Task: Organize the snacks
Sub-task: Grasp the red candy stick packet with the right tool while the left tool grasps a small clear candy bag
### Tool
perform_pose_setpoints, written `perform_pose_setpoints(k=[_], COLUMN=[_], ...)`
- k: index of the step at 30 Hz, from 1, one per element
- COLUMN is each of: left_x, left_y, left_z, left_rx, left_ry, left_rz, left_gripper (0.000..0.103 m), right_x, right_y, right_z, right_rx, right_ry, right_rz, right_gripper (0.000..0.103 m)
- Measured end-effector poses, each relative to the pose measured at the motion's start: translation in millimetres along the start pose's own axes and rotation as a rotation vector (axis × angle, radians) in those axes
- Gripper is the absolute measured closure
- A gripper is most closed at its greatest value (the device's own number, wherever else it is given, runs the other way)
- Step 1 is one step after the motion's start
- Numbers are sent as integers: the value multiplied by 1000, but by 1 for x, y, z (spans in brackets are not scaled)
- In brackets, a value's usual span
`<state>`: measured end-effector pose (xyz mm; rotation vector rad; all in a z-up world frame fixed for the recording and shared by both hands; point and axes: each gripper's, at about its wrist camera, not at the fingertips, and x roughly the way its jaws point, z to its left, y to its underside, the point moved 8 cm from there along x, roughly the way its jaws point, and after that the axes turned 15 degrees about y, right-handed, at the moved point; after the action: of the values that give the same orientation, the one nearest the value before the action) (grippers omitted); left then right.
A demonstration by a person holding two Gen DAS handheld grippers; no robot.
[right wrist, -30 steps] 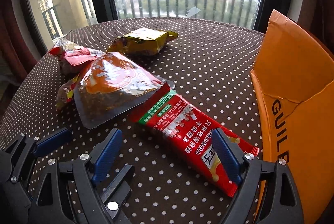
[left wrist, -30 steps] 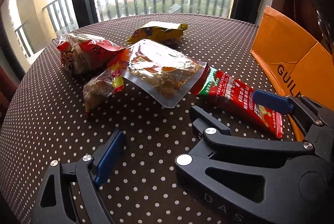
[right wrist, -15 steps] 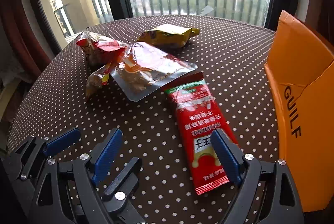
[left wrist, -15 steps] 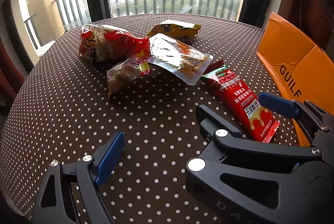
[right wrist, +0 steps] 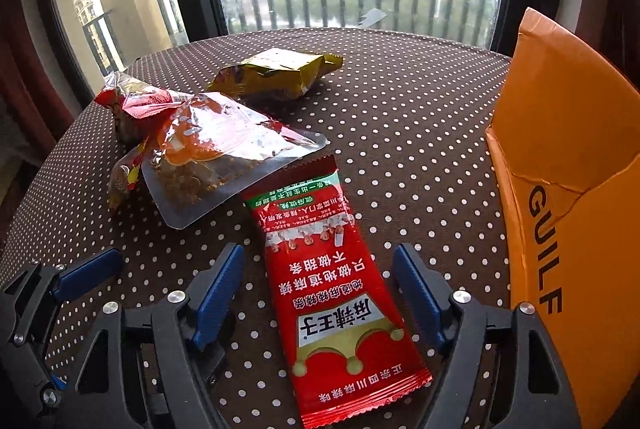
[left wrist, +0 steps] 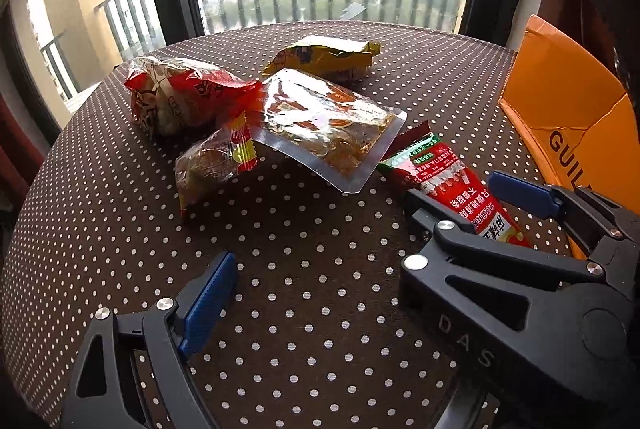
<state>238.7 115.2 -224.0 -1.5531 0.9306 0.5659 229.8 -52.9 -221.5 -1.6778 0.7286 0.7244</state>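
Observation:
A long red snack packet (right wrist: 332, 289) lies on the brown dotted tablecloth (right wrist: 420, 149). It sits lengthwise between the blue pads of my right gripper (right wrist: 316, 293), whose jaws are closing; a gap still shows on each side of the packet. The left wrist view has the same red packet (left wrist: 448, 177) under my right gripper (left wrist: 460, 197). My left gripper (left wrist: 320, 293) stands open over bare cloth, and the right gripper's body hides its right finger. Farther back lie a clear vacuum pouch (left wrist: 328, 125), a yellow packet (left wrist: 324, 59), a red-and-white bag (left wrist: 180, 97) and a small see-through packet (left wrist: 212, 165).
An open orange cardboard box (right wrist: 568, 133) stands at the table's right edge, close to my right gripper's right finger. One blue pad of the left gripper (right wrist: 88, 273) shows at the lower left. Windows and a balcony railing lie beyond the round table's far edge.
The right gripper's pads have drawn in toward the red packet, which now lies straight between them. Both views drew back from the snacks half a second ago and have come close again.

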Motion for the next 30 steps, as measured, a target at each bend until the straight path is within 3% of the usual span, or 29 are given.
perform_pose_setpoints(k=[3, 9, 19, 25, 30], left_x=[1, -3, -33, -42, -37], left_y=[-1, -2, -5, -15, -17], left_z=[-1, 0, 19, 33, 41], left_rx=[7, 8, 13, 24, -6], left_ry=[-18, -56, -85, -96, -48], left_rz=[-6, -18, -74, -98, -85], left_gripper=[13, 13, 13, 13, 13], right_x=[0, -1, -28, -41, -39], right_y=[-1, 0, -3, -9, -11], right_z=[-2, -4, 3, 1, -8], right_rx=[-1, 26, 67, 88, 114], right_ry=[5, -36, -66, -16, 39], right_rz=[-15, -5, -36, -57, -38], right_gripper=[51, 62, 65, 65, 65])
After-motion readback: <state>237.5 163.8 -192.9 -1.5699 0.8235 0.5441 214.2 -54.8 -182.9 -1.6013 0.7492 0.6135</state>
